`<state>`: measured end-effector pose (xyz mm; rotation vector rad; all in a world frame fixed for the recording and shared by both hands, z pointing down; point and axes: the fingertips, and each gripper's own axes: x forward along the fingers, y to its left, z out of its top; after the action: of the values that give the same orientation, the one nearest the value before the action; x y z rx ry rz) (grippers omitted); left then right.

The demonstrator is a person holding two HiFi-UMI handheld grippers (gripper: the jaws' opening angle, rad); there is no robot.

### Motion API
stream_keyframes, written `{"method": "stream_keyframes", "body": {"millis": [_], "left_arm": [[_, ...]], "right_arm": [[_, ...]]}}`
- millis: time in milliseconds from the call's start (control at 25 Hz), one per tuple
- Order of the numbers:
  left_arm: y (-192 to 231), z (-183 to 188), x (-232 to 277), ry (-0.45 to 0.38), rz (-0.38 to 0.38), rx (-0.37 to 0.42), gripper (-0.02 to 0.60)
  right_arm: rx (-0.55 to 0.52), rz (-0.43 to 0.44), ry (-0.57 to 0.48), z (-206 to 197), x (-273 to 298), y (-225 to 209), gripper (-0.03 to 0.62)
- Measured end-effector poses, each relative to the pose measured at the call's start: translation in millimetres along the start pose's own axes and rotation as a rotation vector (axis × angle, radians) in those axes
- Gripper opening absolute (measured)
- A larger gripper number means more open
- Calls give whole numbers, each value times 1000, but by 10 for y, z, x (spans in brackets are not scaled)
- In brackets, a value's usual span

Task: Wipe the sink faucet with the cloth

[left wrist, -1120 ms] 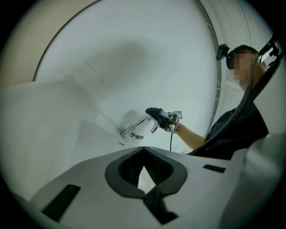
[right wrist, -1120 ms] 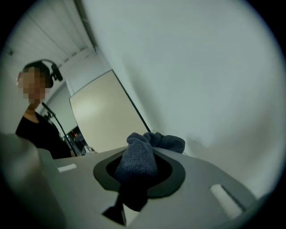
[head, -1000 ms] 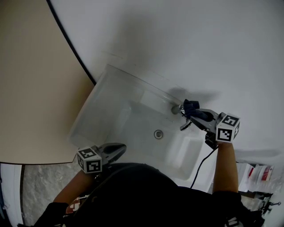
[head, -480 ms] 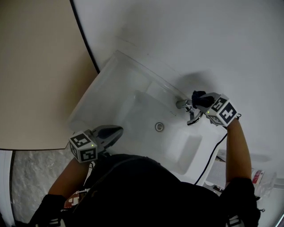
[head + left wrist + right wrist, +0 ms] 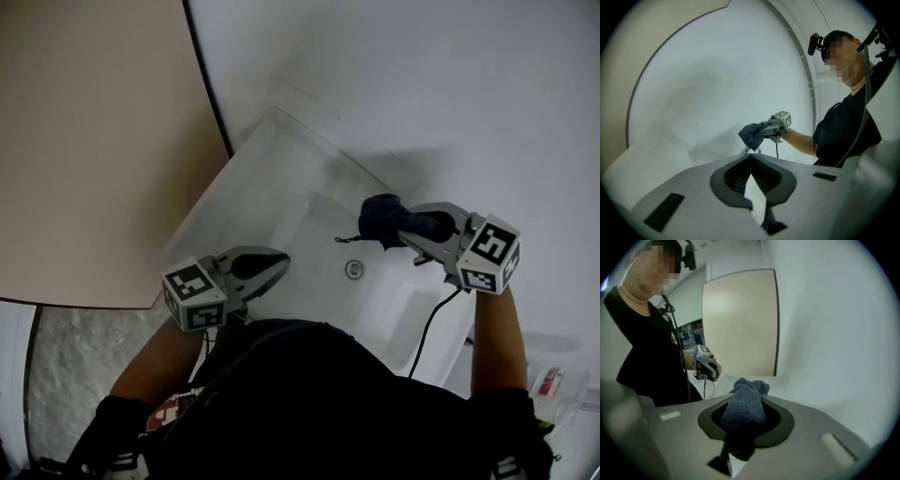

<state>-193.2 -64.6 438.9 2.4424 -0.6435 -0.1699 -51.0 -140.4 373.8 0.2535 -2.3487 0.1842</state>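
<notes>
A dark blue cloth (image 5: pixel 382 219) is bunched in my right gripper (image 5: pixel 405 225), whose jaws are shut on it, above the white sink (image 5: pixel 272 178). In the right gripper view the cloth (image 5: pixel 743 408) fills the gap between the jaws and sticks out past the tips. The chrome faucet (image 5: pixel 751 150) shows just below the cloth (image 5: pixel 752 134) in the left gripper view; in the head view the right gripper hides most of it. My left gripper (image 5: pixel 267 270) is shut and empty at the sink's near left edge, pointing at the faucet.
The round drain (image 5: pixel 353 270) lies in the basin below the cloth. A beige panel (image 5: pixel 94 141) borders the sink on the left, a white wall behind it. A black cable (image 5: pixel 427 333) hangs from the right gripper. Grey stone floor (image 5: pixel 75 375) shows at the lower left.
My right gripper has swung left with the cloth, from the faucet's right side to over the basin. The left gripper has risen a little toward the sink's middle, still shut.
</notes>
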Motion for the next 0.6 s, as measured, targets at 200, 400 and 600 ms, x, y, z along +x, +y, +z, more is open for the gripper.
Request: {"method": "stream_keyframes", "body": {"millis": [200,400,600], "left_arm": [[-489,400,378,45,-169,121,0],[-871,336,911,175,-331,45,185],[-1419,38,1389,301,-442,219,359]], "right_arm": [[151,34,-309,56,-252,703,75],[60,-74,-358,-307,-547,909,76],[-1,-66,-251,-561,-530,1181,77]]}}
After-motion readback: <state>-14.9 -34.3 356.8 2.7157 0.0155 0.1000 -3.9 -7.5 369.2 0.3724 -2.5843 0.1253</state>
